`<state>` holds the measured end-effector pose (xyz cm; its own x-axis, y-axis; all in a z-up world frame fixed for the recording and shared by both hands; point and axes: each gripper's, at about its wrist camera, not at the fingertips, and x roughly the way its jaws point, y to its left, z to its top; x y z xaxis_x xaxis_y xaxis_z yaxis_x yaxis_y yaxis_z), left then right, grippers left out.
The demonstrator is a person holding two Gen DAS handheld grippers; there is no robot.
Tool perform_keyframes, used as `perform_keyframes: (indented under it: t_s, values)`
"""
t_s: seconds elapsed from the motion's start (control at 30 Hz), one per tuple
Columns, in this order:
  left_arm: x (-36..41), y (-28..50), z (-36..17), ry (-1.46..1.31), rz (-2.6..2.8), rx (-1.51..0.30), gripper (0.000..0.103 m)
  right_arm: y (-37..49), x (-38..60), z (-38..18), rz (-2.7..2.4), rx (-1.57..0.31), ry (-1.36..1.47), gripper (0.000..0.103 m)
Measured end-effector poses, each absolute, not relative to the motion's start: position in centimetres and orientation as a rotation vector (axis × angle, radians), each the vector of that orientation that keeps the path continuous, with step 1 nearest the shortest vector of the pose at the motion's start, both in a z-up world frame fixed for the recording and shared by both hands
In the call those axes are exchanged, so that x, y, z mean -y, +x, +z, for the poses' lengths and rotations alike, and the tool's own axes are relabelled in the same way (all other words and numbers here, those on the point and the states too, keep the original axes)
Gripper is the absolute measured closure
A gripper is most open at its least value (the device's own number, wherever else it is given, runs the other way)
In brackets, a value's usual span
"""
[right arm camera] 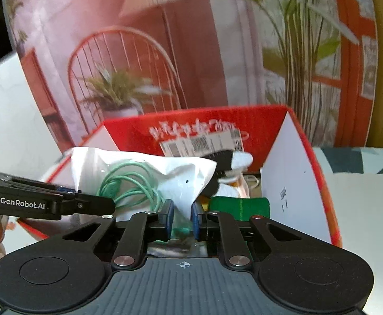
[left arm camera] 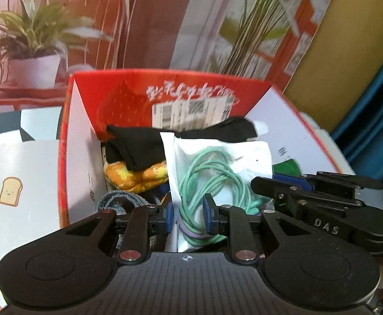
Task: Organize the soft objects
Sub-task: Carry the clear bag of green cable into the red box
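Inside red box [left arm camera: 81, 141] — cable pouch [left arm camera: 217, 157], black sock [left arm camera: 139, 144].

Your claws are matt black plastic with ribbed grey bases, shiny metal pivot caps and smooth blue pads [left arm camera: 209, 216]. The bag [left arm camera: 244, 155] between them is thin, glossy white plastic, creased, with a smooth mint-green rubbery cable [left arm camera: 204, 173] inside. The box [left arm camera: 81, 141] is cardboard, glossy red outside, matt white inside, with a paper label [left arm camera: 191, 113]. The sock [left arm camera: 136, 147] is matt black cloth; the orange toy [left arm camera: 128, 177] looks plush.
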<state>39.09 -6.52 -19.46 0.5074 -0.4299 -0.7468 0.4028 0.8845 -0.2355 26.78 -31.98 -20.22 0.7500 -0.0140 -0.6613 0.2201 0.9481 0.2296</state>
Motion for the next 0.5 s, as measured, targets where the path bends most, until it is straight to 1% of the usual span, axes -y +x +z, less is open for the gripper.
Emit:
perform_keyframes:
  t_s: [0.33,0.5]
  values:
    - [8.0,40.1,-20.8,0.055,-0.46,-0.96,0.078,29.6,31.8,-22.0,-0.149,-0.878,0.3,0.09]
    - [7.8,40.0,-20.8,0.045,-0.456,-0.964,0.078,29.8,31.8,-22.4,-0.167,-0.894,0.312,0.09]
